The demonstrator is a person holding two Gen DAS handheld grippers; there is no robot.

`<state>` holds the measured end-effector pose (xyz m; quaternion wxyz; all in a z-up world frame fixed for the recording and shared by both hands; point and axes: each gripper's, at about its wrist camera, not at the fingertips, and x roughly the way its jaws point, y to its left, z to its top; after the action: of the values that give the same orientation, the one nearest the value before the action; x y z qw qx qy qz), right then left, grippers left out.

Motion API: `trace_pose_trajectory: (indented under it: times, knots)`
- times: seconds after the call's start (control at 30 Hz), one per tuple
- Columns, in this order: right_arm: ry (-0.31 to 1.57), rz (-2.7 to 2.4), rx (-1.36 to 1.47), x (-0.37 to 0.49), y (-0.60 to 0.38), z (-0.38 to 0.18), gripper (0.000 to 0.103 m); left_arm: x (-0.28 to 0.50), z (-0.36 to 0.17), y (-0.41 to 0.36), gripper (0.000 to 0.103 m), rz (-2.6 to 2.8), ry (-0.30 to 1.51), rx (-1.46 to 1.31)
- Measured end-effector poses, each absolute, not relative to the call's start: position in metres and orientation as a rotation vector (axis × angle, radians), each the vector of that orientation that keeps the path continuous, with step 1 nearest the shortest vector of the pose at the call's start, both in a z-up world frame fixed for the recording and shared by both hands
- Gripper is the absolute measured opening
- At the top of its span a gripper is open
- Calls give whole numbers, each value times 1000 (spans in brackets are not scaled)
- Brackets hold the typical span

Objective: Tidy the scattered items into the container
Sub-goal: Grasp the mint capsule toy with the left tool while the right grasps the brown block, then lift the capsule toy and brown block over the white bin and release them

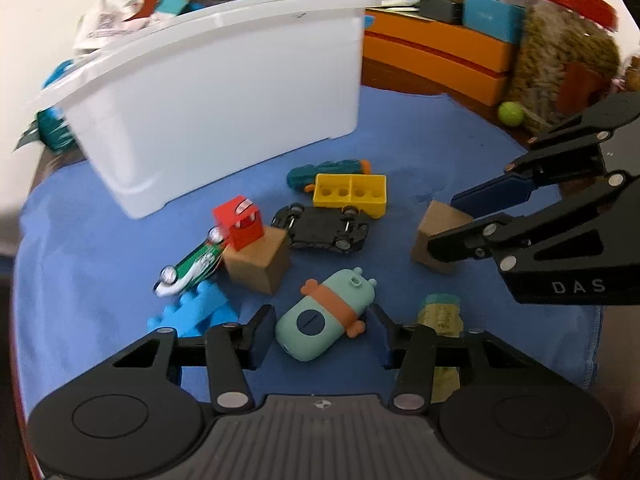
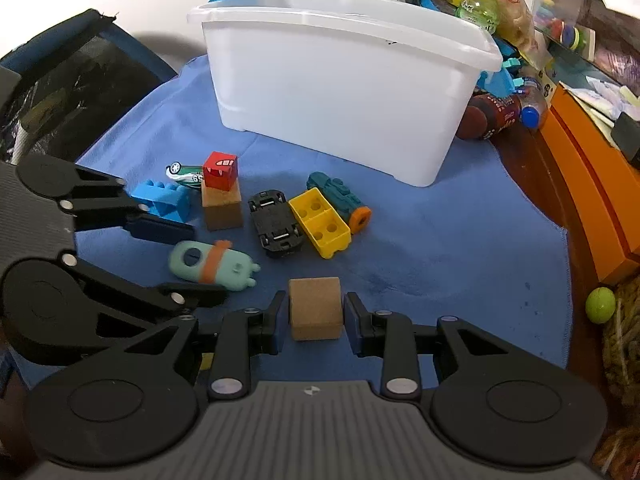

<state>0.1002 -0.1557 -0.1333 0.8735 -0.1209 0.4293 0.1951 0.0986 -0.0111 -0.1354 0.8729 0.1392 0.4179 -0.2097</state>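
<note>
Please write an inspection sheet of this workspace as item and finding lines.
Surface: blue cloth over a dark wooden table.
Job's things: white plastic bin upright on the cloth; red cube on a cork cube; black toy car upside down; yellow hollow brick; blue studded brick; mint capsule toy; lone cork cube.
Clutter: bottles, packets and orange boxes behind and beside the bin.
Grippers: left gripper open around the mint capsule toy; right gripper straddles the lone cork cube, contact unclear.
Cables: nothing seen.
Surroundings: green ball, woolly brown fabric.
</note>
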Motion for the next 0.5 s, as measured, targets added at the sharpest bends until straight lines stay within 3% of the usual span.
trace_pose_trajectory:
  times: [0.23,0.5]
  knots:
    - [897,401,-247,104,-164,-131,33,85,-132,-12,53,-449,819,283]
    - [843,382,-238,110,-173,-109,33,92,-88,-8,53,-401,722,225]
